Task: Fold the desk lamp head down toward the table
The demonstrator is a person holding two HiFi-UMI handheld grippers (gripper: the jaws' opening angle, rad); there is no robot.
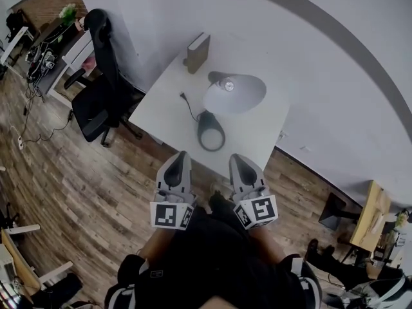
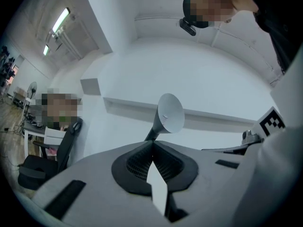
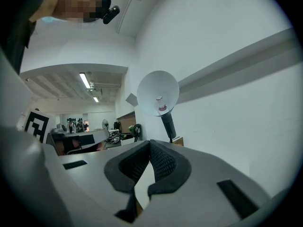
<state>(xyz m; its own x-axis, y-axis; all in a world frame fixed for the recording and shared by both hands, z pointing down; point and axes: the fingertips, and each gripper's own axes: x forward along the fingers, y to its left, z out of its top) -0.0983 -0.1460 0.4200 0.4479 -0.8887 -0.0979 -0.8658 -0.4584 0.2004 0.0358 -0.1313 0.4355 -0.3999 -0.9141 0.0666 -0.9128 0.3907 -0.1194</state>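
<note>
Both grippers are hovering low in the head view, short of the table edge, over wood floor. Grey left gripper (image 1: pixel 181 154) is showing its jaws pressed together with nothing between them; grey right gripper (image 1: pixel 237 158) is the same, shut and empty.

White square table (image 1: pixel 167 102) is sitting at 12 o'clock from the grippers. On it, the desk lamp's pale cone-shaped head (image 1: pixel 238 94) is standing raised, mouth and bulb tipped upward, at 1 o'clock from its dark ring-shaped base (image 1: pixel 200 134). The head is joining a short black neck (image 3: pixel 167 123). Thin black cable (image 1: pixel 190 108) is trailing off the base toward 11 o'clock. Brown box (image 1: pixel 197 51) is sitting near the wall at 11 o'clock from the lamp, well apart from it.

Step judged: approach, no contact yet; fold not started.

Doing it well, as I am reading it:
- Left gripper is sitting closer to the base side, so it is likely the one to pin the ring, stopping the lamp sliding or tipping.
- Right gripper is facing the open mouth, so pressing on the cone's upper rim or back, not on the bulb, looks safest.
- Shut jaws can work as a blunt pusher; gripping the neck would need them opened first.
- Push slowly about the hinge, toward the tabletop.
- Cable is lying close to the base; keep clear of it.
</note>
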